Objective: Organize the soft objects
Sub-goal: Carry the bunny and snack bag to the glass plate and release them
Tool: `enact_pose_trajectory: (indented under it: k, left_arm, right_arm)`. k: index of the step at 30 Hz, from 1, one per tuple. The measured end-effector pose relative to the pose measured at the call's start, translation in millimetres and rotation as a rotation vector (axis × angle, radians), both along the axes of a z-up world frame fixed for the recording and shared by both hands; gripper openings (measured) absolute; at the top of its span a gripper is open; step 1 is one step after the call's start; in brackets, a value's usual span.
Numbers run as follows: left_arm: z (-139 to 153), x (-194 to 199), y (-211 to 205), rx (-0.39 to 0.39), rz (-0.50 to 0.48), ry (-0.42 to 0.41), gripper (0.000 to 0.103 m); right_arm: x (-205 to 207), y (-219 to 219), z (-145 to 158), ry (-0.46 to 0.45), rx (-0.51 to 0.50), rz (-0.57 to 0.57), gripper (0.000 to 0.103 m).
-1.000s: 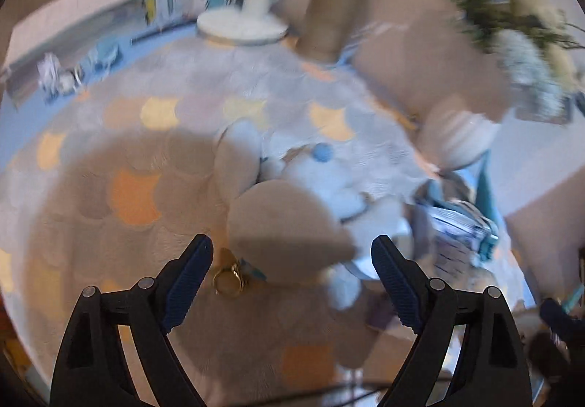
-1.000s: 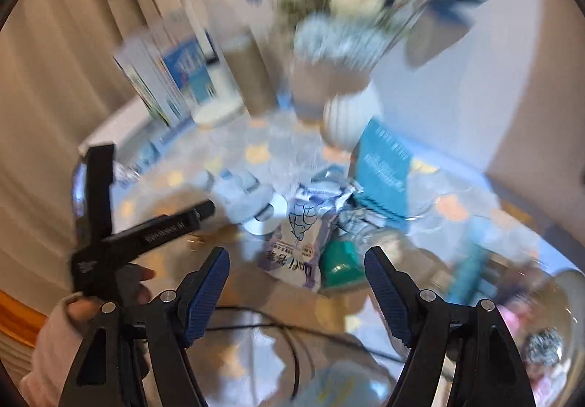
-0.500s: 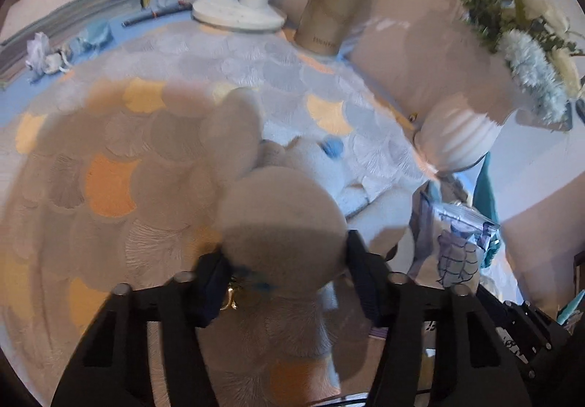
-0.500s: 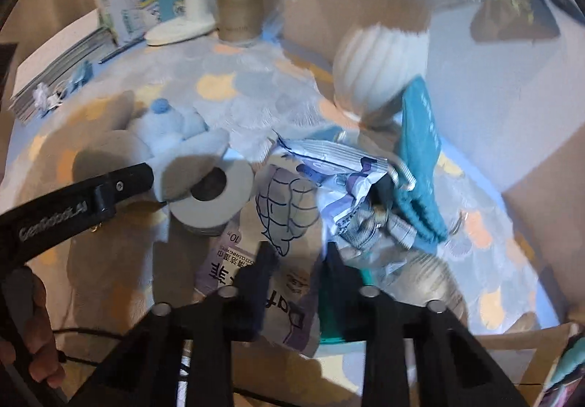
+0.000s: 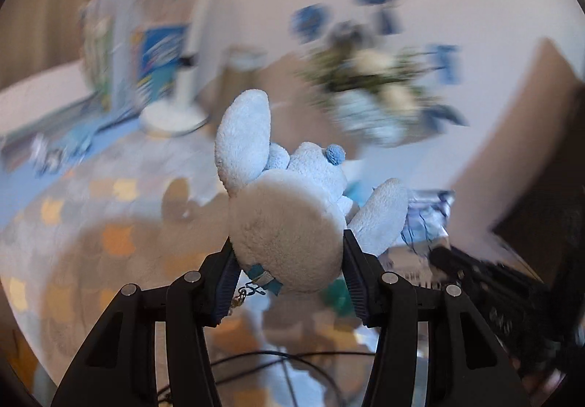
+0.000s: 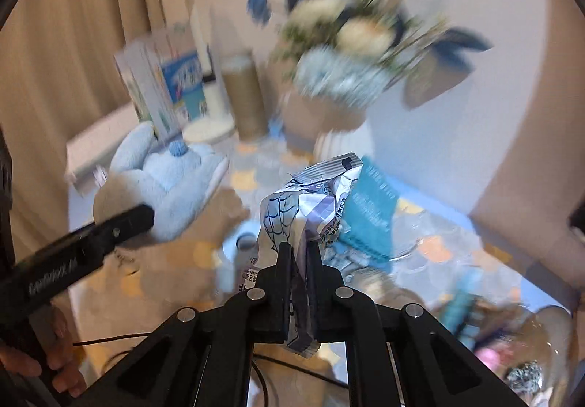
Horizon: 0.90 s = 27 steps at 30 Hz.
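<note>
Both of our grippers have closed and come up off the tabletop [image 5: 109, 187] since a second ago. Our left gripper [image 5: 289, 261] now clamps the plush [image 5: 289, 239] by its round head, so the toy sits right between the pads, its ears and body sticking out ahead of the fingertips and clear of the cloth below. Our right gripper [image 6: 299, 257] is closing, narrowed almost shut on a crumpled packet [image 6: 310, 195]; the foil passes between the pads and bunches up just ahead of them, with a tail hanging below.

We judge the risks as these. The plush is held by a compressible head, so a quick swing could let it squirm out. The packet is pinched on a thin, slick fold and might slide free or tear. A keychain [image 5: 241, 293] dangles under the left gripper and could snag the cable [image 5: 292, 356] beneath us. The flowers [image 6: 351, 52] ahead of the right gripper stand near our lifting path.
</note>
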<state>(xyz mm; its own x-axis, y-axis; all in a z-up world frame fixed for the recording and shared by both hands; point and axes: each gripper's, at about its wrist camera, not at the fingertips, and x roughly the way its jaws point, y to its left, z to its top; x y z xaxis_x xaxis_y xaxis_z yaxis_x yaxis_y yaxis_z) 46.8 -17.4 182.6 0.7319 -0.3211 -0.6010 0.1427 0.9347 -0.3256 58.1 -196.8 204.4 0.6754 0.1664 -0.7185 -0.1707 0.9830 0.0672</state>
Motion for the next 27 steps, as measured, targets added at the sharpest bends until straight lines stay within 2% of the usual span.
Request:
enact_pose_trajectory:
  k: [5, 11, 15, 20, 27]
  left_arm:
    - [35.7, -22.5, -50.7, 0.022, -0.170, -0.082, 0.049]
    - [55.3, -34.7, -133.4, -0.011, -0.383, -0.111, 0.049]
    - [52.0, -41.0, -190.2, 0.002, -0.508, -0.076, 0.049]
    - [28.8, -57.5, -252.5, 0.032, -0.653, 0.005, 0.049]
    - [-2.8, -74.9, -290.5, 0.069, -0.741, 0.126, 0.049]
  right_arm:
    - [-50.3, -60.5, 48.4, -0.101, 0.029, -0.105, 0.007]
    - [-116.5, -156.0, 82.5, -0.177, 0.009, -0.378, 0.007]
    - [-154.3, -205.7, 89.6, -0.185, -0.016, -0.533, 0.007]
    - [-192.8, -247.8, 86.1, -0.169, -0.013, -0.670, 0.007]
    - [-221.9, -268.6, 69.7, -0.124, 0.023, -0.733, 0.007]
